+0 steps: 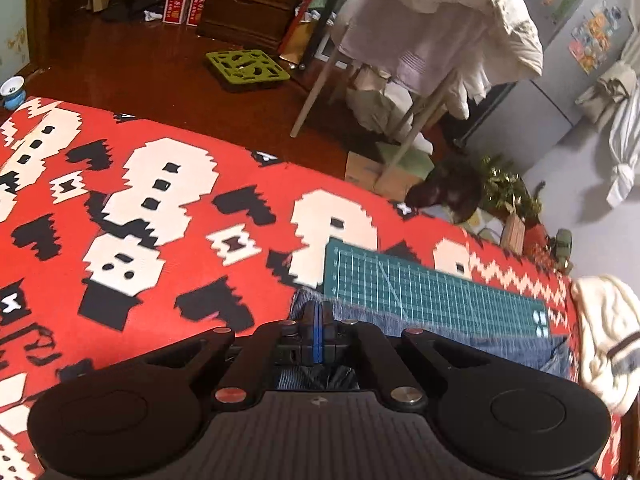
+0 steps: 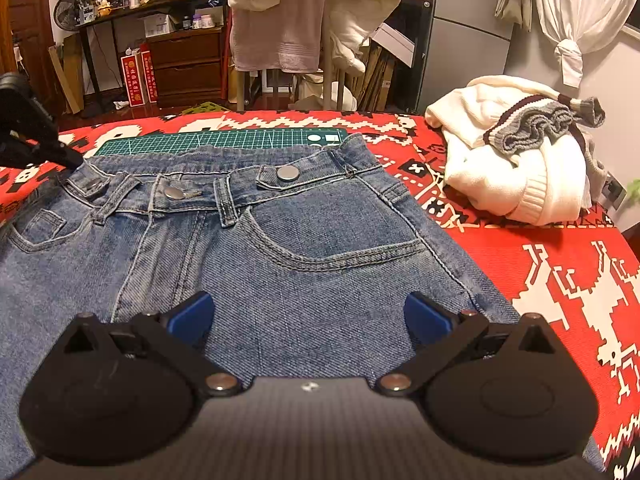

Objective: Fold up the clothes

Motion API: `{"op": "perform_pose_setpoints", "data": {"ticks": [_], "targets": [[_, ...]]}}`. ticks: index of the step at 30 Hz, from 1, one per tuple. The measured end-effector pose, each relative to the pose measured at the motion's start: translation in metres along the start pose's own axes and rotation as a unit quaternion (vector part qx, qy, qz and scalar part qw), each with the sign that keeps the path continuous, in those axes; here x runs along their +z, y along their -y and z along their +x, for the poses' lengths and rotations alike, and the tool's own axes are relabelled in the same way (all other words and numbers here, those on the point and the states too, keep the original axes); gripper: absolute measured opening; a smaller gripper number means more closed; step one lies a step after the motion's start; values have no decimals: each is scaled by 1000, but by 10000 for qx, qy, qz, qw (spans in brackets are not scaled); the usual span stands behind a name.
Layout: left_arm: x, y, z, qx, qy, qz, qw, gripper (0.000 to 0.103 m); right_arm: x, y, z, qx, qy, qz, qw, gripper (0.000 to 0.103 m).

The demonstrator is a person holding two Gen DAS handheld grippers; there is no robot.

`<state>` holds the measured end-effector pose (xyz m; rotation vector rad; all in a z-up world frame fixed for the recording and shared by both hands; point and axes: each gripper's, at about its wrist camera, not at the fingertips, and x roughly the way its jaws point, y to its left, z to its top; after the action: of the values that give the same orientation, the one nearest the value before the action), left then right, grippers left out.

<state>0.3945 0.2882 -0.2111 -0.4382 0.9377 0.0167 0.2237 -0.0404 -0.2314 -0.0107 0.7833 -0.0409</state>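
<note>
Left gripper (image 1: 318, 320) is clamped on the waistband corner of the faded blue denim jeans (image 2: 280, 248); right gripper (image 2: 308, 316) hovers spread wide above them. I'd pinch the other waistband corner next so the fold stays square.

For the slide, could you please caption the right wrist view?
Open right tool poised over blue jeans on a red patterned blanket.

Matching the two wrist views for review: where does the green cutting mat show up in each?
Left wrist: the green cutting mat runs across the lower right, just beyond the shut left gripper and the jeans.
Right wrist: the mat is a thin strip at upper centre, behind the jeans waistband.
Shared landmark: the cream sweater on the red blanket.
</note>
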Motion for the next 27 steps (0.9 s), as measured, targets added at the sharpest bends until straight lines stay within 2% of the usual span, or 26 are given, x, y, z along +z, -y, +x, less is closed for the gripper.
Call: {"op": "perform_pose_setpoints", "data": {"ticks": [8,13,16,17,21,22,25,27], "targets": [[12,8,0,244,137,171,9995,0,0,0,1,0,-14,4,10000,103],[7,12,-26,147,287,269,9991,0,0,0,0,-2,-21,-3,10000,103],[-14,19,-50,113,394,541,9977,1,1,0,0,-3,-23,-1,10000,103],[-23,20,-57,112,429,595,9972,7,1,0,0,-4,-20,-3,10000,103],[-67,24,-80,50,467,626,9969,7,-1,-1,-1,2,-1,-15,10000,103],[-78,26,-83,45,436,647,9969,10,-1,0,-1,9,4,-17,10000,103],[-106,36,-88,36,387,825,9958,31,-2,1,-1,33,32,-18,10000,103],[-120,44,-88,68,435,1073,9932,33,-3,1,-2,42,81,-20,10000,103]]}}
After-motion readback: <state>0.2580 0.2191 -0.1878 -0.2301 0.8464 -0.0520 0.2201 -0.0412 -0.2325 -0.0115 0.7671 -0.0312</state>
